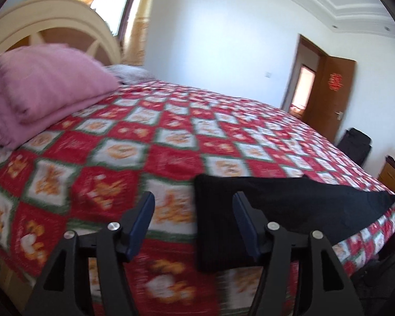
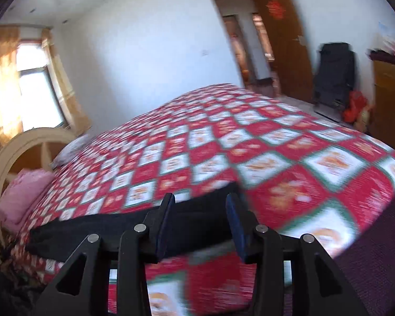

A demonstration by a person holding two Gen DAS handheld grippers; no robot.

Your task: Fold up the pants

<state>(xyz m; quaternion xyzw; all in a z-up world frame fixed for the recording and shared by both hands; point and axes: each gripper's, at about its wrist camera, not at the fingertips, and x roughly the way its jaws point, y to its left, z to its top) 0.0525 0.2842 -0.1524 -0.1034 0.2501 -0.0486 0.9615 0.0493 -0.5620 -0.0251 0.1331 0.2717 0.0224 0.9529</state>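
Note:
Black pants (image 1: 289, 205) lie flat along the near edge of the bed, on a red and white patterned bedspread (image 1: 171, 137). In the left wrist view my left gripper (image 1: 193, 210) is open and empty above the bed, its right finger over the pants' left end. In the right wrist view the pants (image 2: 123, 229) stretch from the lower left to the centre. My right gripper (image 2: 200, 208) is open and empty, its fingers either side of the pants' right end. Both views are motion-blurred.
A pink pillow and folded blanket (image 1: 39, 89) lie by the cream headboard (image 1: 52, 18). An open wooden door (image 2: 284, 36), a black bag (image 2: 334, 73) and a wooden cabinet (image 2: 389, 100) stand beyond the bed's far side. A dark purple surface (image 2: 376, 250) lies lower right.

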